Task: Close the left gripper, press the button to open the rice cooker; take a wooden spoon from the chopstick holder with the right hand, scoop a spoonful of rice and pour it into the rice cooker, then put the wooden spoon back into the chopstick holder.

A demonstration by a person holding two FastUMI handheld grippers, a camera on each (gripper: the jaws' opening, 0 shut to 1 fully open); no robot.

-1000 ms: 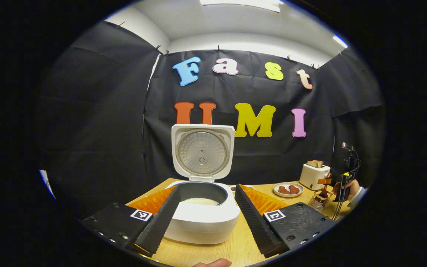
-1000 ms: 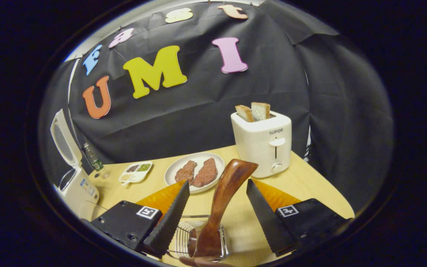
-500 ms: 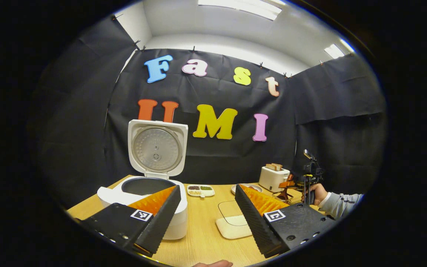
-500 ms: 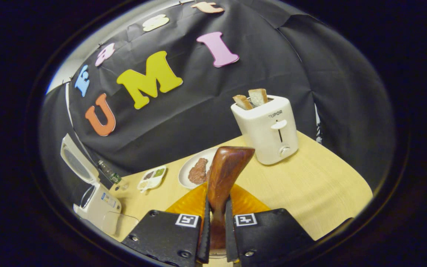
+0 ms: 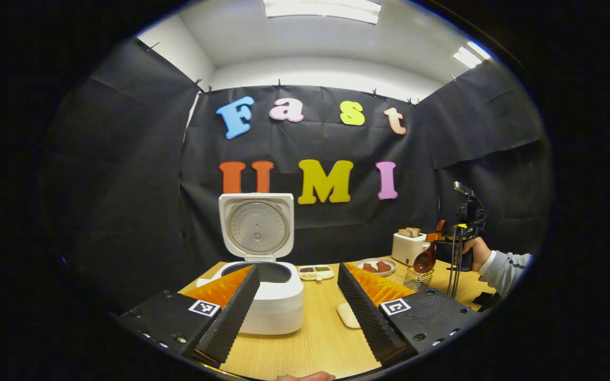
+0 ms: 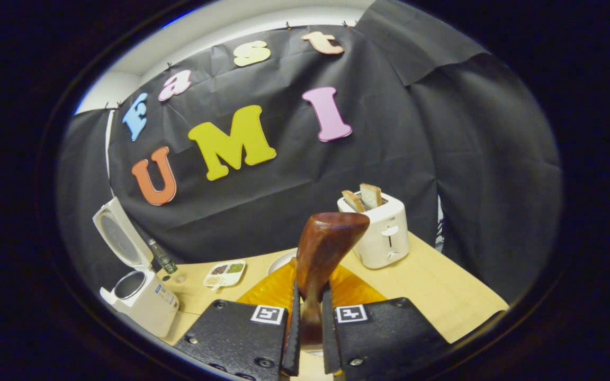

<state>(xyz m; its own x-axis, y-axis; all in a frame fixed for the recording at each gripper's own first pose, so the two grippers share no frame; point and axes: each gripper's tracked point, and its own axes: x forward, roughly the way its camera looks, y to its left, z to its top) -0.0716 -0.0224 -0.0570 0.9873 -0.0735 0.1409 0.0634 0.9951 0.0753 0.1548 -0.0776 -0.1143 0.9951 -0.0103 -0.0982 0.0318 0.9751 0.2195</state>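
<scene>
The white rice cooker (image 5: 268, 304) stands open on the wooden table, lid (image 5: 256, 227) upright; it also sits at the left in the right gripper view (image 6: 138, 296). My left gripper (image 5: 298, 270) is open and holds nothing, just in front and to the right of the cooker. My right gripper (image 6: 311, 288) is shut on the brown wooden spoon (image 6: 329, 238), whose handle end sticks up between the fingers. In the left gripper view the right gripper (image 5: 456, 248) holds the spoon's bowl (image 5: 424, 260) just above the wire chopstick holder (image 5: 416, 278).
A white toaster (image 6: 382, 235) with bread stands at the back right. A plate of meat (image 5: 376, 266), a small condiment tray (image 6: 224, 272) and a bottle (image 6: 163, 256) lie along the back. A flat white dish (image 5: 347, 315) is near my left gripper. A sleeved hand (image 5: 477, 250) holds the right gripper.
My right gripper closed on the spoon and has lifted it up out of the chopstick holder. My left gripper stayed open, drew back from the cooker and swung.
</scene>
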